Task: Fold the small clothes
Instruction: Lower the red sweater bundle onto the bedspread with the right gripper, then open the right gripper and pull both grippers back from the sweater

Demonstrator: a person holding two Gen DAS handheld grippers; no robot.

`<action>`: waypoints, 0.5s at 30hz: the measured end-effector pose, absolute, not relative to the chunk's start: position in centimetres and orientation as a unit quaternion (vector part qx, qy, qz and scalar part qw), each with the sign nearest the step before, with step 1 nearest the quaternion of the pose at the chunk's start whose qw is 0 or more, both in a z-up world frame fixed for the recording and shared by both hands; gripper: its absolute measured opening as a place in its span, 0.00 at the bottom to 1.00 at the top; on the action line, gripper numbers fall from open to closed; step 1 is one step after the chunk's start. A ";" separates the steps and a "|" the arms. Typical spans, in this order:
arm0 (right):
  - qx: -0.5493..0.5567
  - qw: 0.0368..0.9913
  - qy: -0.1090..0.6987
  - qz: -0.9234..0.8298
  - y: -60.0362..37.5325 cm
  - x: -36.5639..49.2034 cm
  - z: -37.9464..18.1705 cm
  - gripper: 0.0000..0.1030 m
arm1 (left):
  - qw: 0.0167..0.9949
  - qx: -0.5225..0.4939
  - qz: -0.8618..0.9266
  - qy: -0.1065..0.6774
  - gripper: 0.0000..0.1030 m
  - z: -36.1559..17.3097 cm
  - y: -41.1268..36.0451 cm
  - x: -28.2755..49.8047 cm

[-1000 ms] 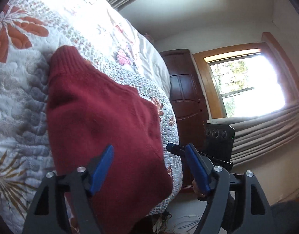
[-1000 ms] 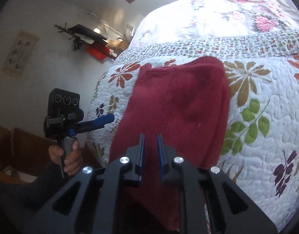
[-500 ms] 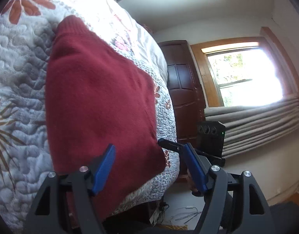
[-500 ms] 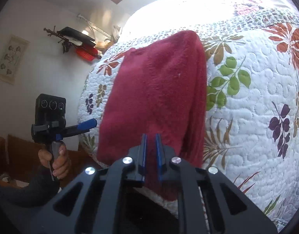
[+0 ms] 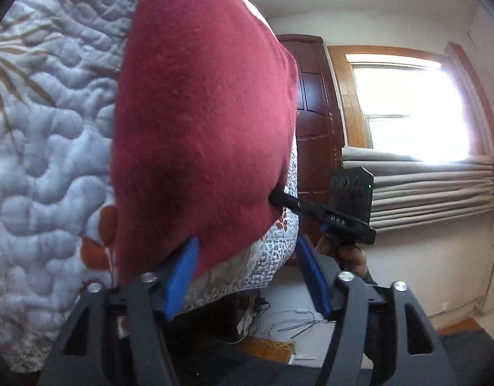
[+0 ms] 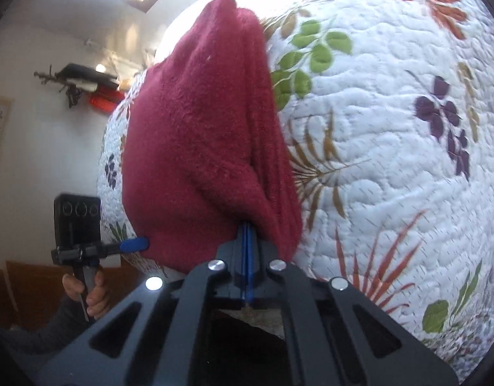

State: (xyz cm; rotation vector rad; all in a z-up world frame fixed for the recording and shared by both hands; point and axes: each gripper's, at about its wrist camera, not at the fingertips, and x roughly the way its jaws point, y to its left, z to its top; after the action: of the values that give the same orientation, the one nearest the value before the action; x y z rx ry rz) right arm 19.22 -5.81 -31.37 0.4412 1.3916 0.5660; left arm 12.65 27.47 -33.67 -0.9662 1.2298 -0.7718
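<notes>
While the left gripper (image 5: 247, 276) gapes empty, the right gripper (image 6: 247, 241) — apparently — pinches the red sweater (image 6: 195, 135).

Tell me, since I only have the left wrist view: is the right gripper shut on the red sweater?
Observer: Yes. The right wrist view shows the right gripper with its jaws shut on the near edge of the red sweater.
Operator: One layer or several?
Observer: I cannot tell at the pinch, but folded layers stack along the sweater's right side, next to the quilt.
Operator: And my left gripper?
Observer: One blue finger of the left gripper sits at the sweater's near left corner.
</notes>
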 end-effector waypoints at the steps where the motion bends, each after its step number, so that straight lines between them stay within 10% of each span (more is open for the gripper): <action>1: 0.213 0.709 0.624 0.248 -6.4 19.0 -31.3 0.00 | 0.645 -0.430 -0.333 0.536 0.78 -33.5 27.9 12.4; 3: 0.236 0.715 0.615 0.235 -7.5 18.0 -31.0 0.14 | 0.651 -0.450 -0.307 0.529 0.91 -33.3 29.4 11.3; 5: 0.225 0.734 0.605 0.211 -8.4 17.0 -29.9 0.55 | 0.666 -0.459 -0.269 0.523 0.96 -32.8 31.0 9.7; 15: 0.140 0.800 0.562 0.154 -9.7 12.0 -23.1 0.88 | 0.840 -0.321 -0.043 0.436 0.96 -20.3 30.9 0.4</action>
State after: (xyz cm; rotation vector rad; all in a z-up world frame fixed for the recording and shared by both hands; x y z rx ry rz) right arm 12.01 -9.68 -23.14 0.3000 1.2063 0.3303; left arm 0.42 30.94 -20.34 -0.6784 0.9210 -0.0919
